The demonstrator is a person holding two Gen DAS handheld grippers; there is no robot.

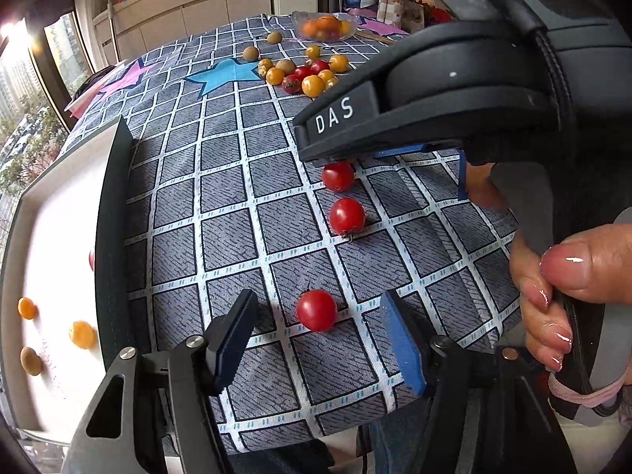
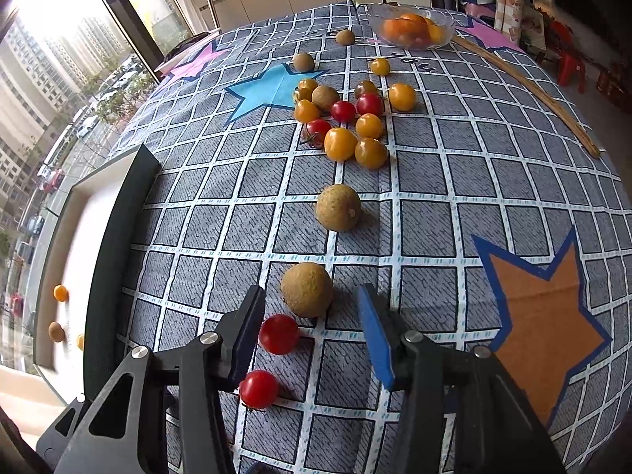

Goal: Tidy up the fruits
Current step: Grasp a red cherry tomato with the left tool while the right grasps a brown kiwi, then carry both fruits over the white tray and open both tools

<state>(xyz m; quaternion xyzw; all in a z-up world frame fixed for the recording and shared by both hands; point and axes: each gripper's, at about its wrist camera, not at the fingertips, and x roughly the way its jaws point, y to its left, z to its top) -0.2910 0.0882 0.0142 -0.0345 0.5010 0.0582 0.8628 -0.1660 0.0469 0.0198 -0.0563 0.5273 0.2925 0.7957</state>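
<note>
Both grippers stand with their jaws spread wide and nothing between the pads. Seen from its own wrist camera, the left gripper (image 1: 316, 339) hangs low over the grey-blue checked tablecloth (image 1: 221, 181), and a small red cherry tomato (image 1: 316, 310) lies on the cloth in the gap between its blue-padded fingers (image 1: 403, 349), touching neither. Farther off in the same view two more red cherry tomatoes (image 1: 347, 216) lie in a loose line, the far one just under the black body of the right gripper (image 1: 395, 158), which reaches in from the right with the person's hand (image 1: 568, 288) around its handle.

From the right wrist camera, the right gripper (image 2: 312, 331) is also wide open. A round brown longan (image 2: 307, 289) sits on the cloth just beyond the fingertips, between them, with no contact. A red cherry tomato (image 2: 279, 334) lies right beside the left finger, and whether they touch is unclear; another red one (image 2: 258, 389) lies nearer, partly under that finger. A second brown longan (image 2: 338, 207) rests farther out.

Far across the cloth a mixed cluster of yellow and red cherry tomatoes and longans (image 2: 347, 122) is bunched near a blue star print (image 2: 268, 89). A clear glass bowl of orange fruit (image 2: 412, 27) stands at the far edge. At the left, a white tray with a dark rim (image 2: 110, 245) holds a few yellow tomatoes (image 1: 82, 334) and a longan (image 1: 31, 361).
</note>
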